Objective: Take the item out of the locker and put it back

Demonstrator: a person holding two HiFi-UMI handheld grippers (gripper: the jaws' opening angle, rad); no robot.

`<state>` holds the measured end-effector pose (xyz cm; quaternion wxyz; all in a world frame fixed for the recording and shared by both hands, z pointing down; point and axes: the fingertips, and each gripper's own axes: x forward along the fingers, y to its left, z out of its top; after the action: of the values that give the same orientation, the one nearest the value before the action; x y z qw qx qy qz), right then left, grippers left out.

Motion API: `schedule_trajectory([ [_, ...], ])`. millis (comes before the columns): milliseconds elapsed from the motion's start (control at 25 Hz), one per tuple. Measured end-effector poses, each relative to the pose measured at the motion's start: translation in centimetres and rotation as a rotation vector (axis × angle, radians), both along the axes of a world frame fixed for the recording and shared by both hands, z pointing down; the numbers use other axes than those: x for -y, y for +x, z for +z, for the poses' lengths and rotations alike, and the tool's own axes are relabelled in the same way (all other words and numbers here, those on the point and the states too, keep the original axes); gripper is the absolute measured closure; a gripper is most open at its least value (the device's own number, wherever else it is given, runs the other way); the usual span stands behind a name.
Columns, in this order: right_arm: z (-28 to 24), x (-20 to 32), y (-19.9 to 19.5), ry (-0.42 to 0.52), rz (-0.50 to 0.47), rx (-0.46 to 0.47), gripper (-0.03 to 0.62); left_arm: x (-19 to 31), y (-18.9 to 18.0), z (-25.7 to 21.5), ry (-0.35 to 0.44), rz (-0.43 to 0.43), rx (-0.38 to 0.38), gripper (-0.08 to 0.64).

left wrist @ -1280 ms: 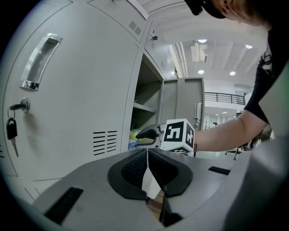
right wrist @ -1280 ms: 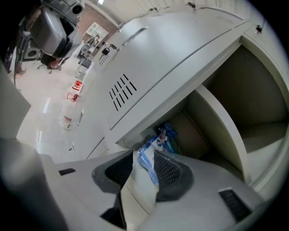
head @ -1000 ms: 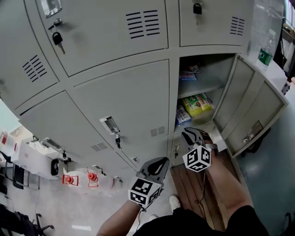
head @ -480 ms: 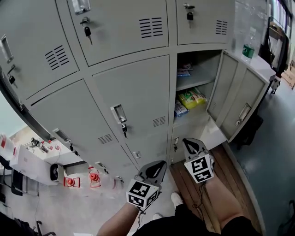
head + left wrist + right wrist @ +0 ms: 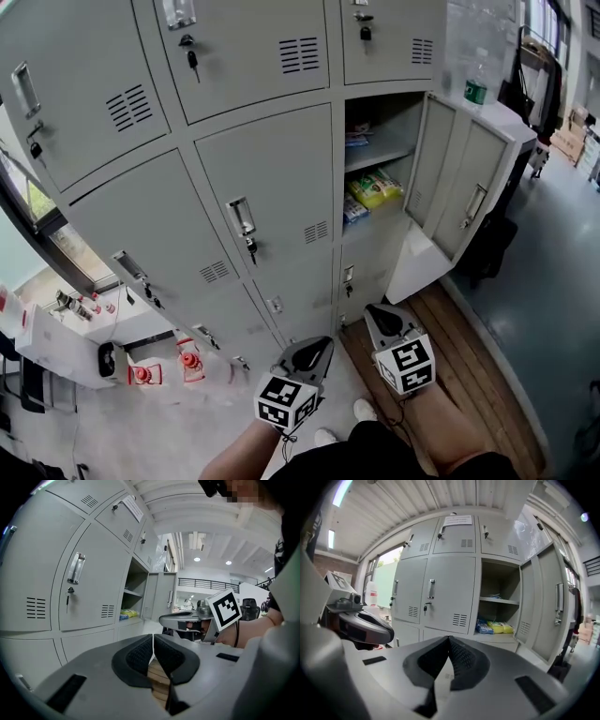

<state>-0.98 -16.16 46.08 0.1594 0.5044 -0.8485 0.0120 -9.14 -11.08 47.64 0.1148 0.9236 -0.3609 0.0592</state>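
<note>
Backed away since a second ago, when it was at the front edge of the open compartment, the right gripper (image 5: 379, 315) now sits low in the head view, well apart from the locker (image 5: 281, 178) and above the wooden floor (image 5: 473, 361). Its jaws are closed together with nothing between them. The left gripper (image 5: 322, 345) is just beside it on the left, also drawn back, and its jaws likewise meet at the tips and are empty. The locker door (image 5: 459, 183) stands swung open to the right. Inside, the yellow packet (image 5: 367, 187) lies on the lower shelf (image 5: 380, 211) near its front edge, with the blue packet (image 5: 352, 209) touching its left side. Both packets lie well ahead of and above the two grippers, and neither gripper touches them.
</note>
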Motion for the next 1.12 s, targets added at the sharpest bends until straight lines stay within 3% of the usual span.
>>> schedule_trajectory([
  [440,-0.4,-4.4,0.9,-0.022,-0.004,0.063,0.54,-2.4,2.4,0.2,-0.014,0.016,-0.021,0.538],
  [1120,-0.8,-9.0,7.3,-0.031,-0.102,0.1,0.54,-6.4,9.2,-0.3,-0.031,-0.076,-0.008,0.538],
])
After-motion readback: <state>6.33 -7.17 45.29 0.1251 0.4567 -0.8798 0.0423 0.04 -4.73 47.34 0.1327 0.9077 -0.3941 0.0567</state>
